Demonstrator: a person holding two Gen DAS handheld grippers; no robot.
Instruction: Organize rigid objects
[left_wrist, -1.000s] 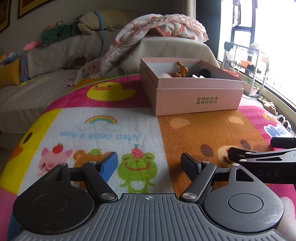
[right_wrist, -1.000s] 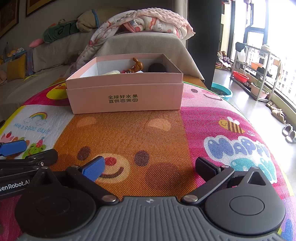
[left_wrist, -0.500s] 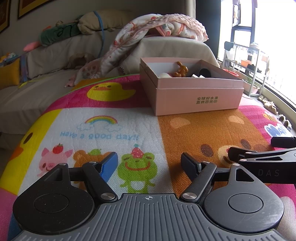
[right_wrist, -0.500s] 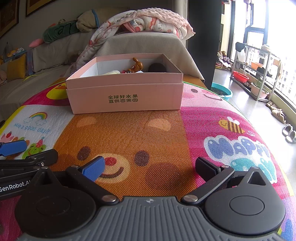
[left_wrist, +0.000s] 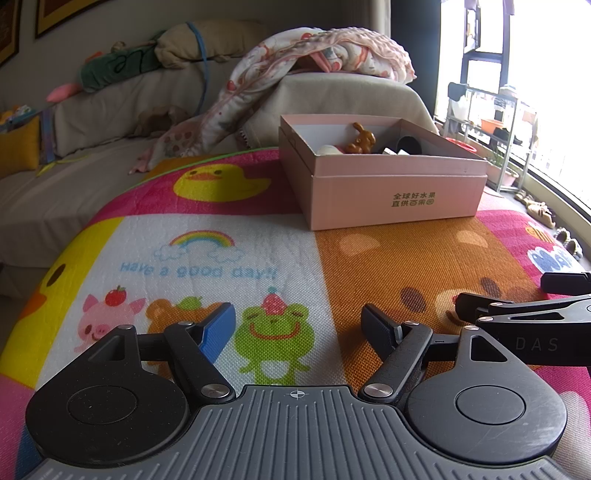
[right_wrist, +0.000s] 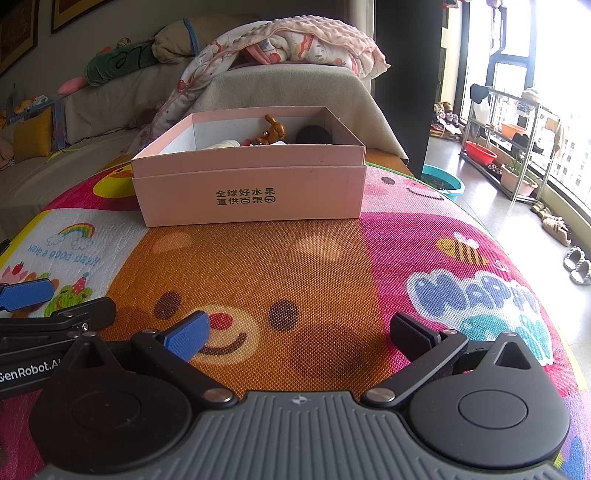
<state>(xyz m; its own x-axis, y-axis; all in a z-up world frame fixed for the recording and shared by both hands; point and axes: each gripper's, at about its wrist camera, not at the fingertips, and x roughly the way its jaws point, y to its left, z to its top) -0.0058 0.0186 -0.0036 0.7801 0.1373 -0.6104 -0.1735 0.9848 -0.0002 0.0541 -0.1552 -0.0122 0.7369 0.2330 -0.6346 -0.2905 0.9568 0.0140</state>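
Your cartoon play mat (right_wrist: 288, 266) covers the counter, with its duck, rainbow and bear-face prints spread flat under both tools. Toward its far edge sits the open pink cardboard box (right_wrist: 251, 195), well apart from both claws, and the rigid objects lie inside it: a brown rabbit figurine (left_wrist: 362, 140) stands near the middle, a dark round item (left_wrist: 408, 144) rests to its right against the back wall, and a pale object (left_wrist: 328, 150) lies to its left, though you can't make out what that one is behind the rim. Your left claw (left_wrist: 299, 325) hovers over the frog print with its fingers spread wide and nothing between them. Your right claw (right_wrist: 299, 332) hangs over the bear's smile, likewise spread and empty, just beside the left one.
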